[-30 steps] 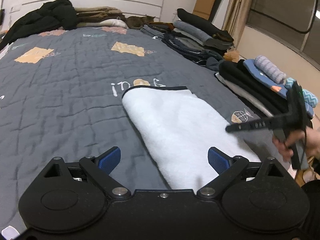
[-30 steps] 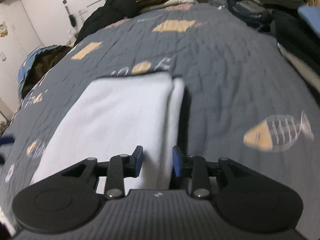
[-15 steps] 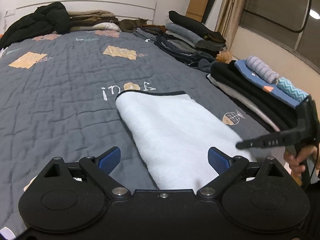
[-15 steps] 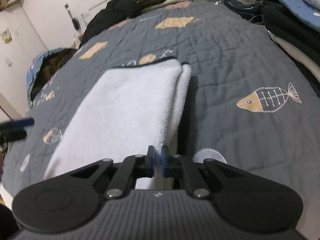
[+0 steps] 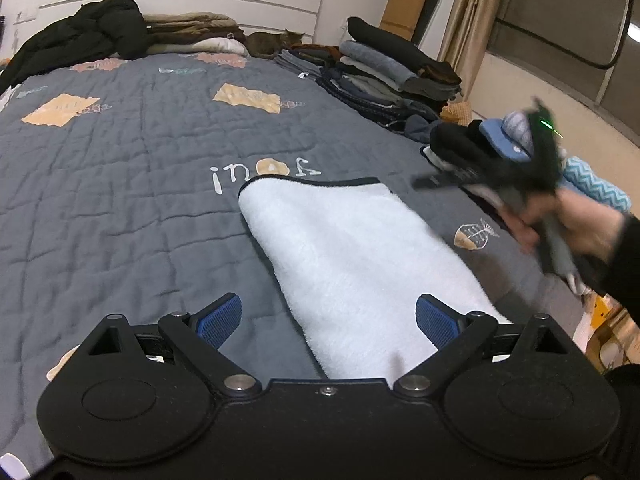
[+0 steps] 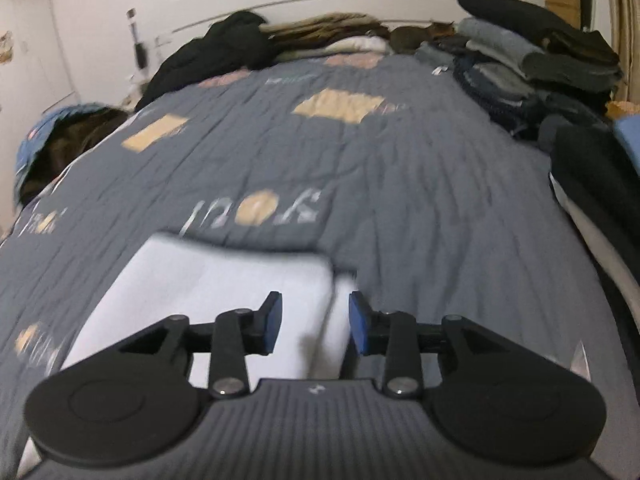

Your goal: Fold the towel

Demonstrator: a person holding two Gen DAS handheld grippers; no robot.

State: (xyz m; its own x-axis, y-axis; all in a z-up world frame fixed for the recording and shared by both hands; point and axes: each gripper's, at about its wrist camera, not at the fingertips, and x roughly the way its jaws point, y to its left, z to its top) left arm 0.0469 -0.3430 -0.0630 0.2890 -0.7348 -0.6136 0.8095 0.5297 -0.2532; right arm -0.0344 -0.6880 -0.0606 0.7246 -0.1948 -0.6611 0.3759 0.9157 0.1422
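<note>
A white towel (image 5: 352,240) with a dark hem lies folded lengthwise on the grey quilt (image 5: 120,160). My left gripper (image 5: 328,320) hovers open over its near end, blue pads wide apart and touching nothing. In the left wrist view my right gripper (image 5: 420,182) is a blur, held in a person's hand (image 5: 576,220) above the quilt to the right of the towel. In its own view the right gripper (image 6: 316,324) is over the towel's (image 6: 208,280) right folded edge. Its jaws are opening. The towel shows in the gap below them and the pads are not pressing on it.
Stacks of folded clothes (image 5: 384,76) line the bed's right side, with a nearer dark pile (image 5: 464,148). A black jacket (image 5: 80,36) and a cat (image 5: 272,40) lie by the headboard. Open quilt stretches left of the towel.
My right gripper was shut half a second ago and its jaws now stand apart. It has risen and moved forward along the towel's right edge. The left gripper and the towel stay put.
</note>
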